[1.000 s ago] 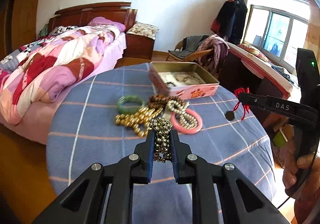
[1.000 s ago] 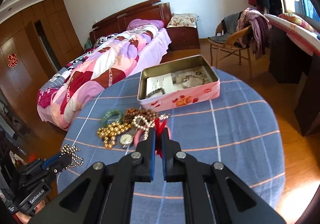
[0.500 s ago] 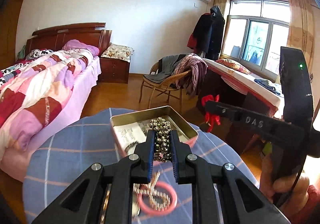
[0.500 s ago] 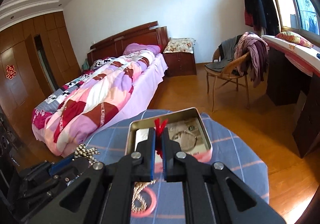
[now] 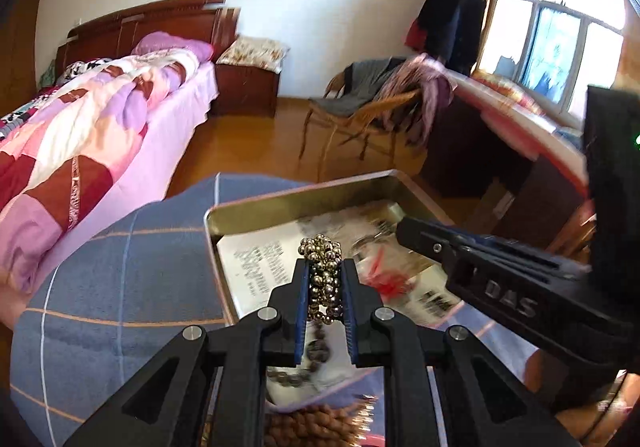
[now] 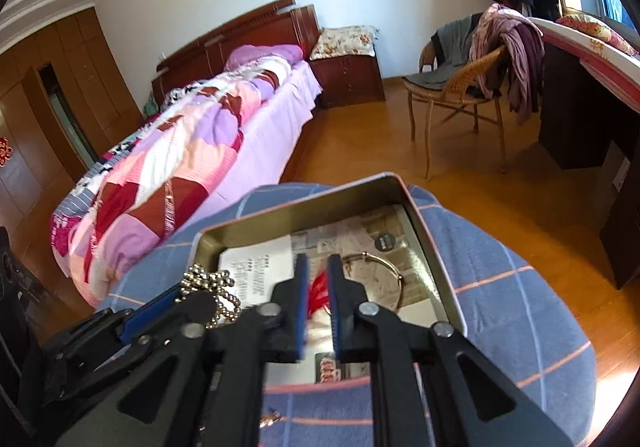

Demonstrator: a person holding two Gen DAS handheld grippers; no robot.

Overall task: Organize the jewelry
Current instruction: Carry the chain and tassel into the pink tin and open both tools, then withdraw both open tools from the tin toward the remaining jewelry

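Note:
An open metal tin (image 5: 280, 203) (image 6: 416, 203) lined with printed paper stands on the blue checked tablecloth. My left gripper (image 5: 323, 267) is shut on a bunch of metallic beads (image 5: 322, 247) and holds it over the tin's near left part; it also shows in the right wrist view (image 6: 208, 283). My right gripper (image 6: 317, 261) stands slightly open over the tin, and the red tasselled ornament (image 6: 318, 293) (image 5: 380, 279) lies loose below its jaws in the tin. A thin gold bangle (image 6: 384, 267) lies in the tin.
Brown wooden beads (image 5: 316, 423) and other jewelry lie on the cloth (image 5: 120, 287) just in front of the tin. Beyond the table are a bed (image 6: 200, 135), a wicker chair (image 6: 460, 87) with clothes, and a desk (image 6: 580, 87) at the right.
Both grippers have moved forward and down over the tin. My right gripper has opened slightly and let go of the red ornament, which now lies in the tin.

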